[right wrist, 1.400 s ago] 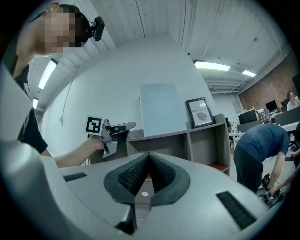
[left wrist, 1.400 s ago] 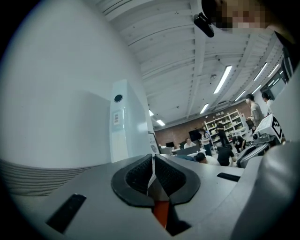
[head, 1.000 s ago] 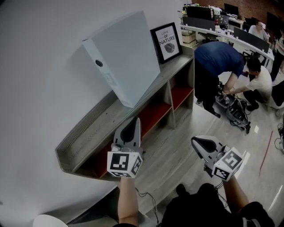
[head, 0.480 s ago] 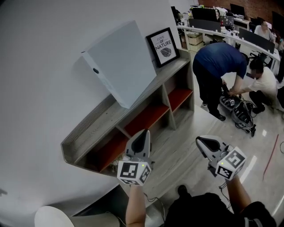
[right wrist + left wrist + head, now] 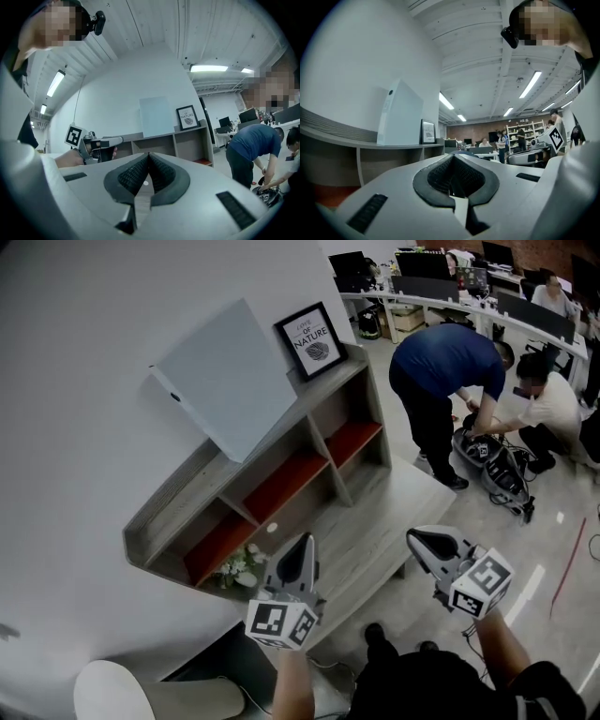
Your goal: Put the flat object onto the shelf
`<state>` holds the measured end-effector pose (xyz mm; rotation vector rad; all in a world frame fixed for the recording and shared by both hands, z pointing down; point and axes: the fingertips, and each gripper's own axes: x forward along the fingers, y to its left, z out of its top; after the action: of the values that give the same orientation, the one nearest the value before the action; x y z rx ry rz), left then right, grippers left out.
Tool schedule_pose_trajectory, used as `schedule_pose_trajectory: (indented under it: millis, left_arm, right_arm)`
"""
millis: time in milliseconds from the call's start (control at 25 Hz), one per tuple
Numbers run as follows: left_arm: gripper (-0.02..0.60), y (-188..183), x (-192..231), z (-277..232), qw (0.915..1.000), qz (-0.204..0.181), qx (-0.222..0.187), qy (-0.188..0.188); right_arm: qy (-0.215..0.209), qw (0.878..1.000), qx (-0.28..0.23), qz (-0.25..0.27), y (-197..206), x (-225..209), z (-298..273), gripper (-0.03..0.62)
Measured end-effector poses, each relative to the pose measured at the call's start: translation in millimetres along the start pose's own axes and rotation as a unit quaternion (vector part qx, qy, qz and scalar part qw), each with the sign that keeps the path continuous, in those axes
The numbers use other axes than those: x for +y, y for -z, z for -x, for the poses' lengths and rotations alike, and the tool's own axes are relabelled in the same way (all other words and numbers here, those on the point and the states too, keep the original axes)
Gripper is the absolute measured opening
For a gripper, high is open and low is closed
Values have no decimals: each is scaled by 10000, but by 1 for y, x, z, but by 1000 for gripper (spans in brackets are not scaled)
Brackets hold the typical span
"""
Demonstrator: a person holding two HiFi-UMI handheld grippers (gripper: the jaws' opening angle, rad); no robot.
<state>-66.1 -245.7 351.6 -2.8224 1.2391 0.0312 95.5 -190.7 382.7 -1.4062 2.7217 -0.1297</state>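
Note:
The flat object, a thin white panel (image 5: 230,381), stands on edge on top of the grey wooden shelf (image 5: 178,498), leaning against the wall. It also shows in the left gripper view as a white panel (image 5: 399,115) and in the right gripper view as a pale panel (image 5: 157,116). My left gripper (image 5: 303,542) hovers in front of the shelf's lower left part, shut, with nothing held. My right gripper (image 5: 419,538) is further right over the floor, also shut and holding nothing. Both are well apart from the panel. Up close, the left gripper (image 5: 452,158) and right gripper (image 5: 148,157) show pads meeting at the tips.
A framed print (image 5: 312,338) stands on the shelf top right of the panel. Small white flowers (image 5: 239,566) sit in a lower red-backed compartment. Two people (image 5: 450,371) bend over a bag (image 5: 492,470) on the floor at the right. A white rounded object (image 5: 112,695) is at bottom left.
Both grippers have drawn back from the shelf, which now looks smaller and further left in the head view. The left gripper sits lower in the frame. The panel has not moved on the shelf.

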Motion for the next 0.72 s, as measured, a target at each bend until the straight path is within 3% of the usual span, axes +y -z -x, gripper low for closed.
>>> schedule_pose_trajectory:
  millis: [400, 720]
  left_arm:
    - [12, 21, -88, 45, 9989, 397, -18, -232]
    - [12, 27, -134, 75, 9969, 615, -6, -485]
  right_arm:
    - [-332, 9994, 59, 66, 10, 1, 74, 11]
    - [-754, 9971, 87, 105, 15, 10, 105, 11]
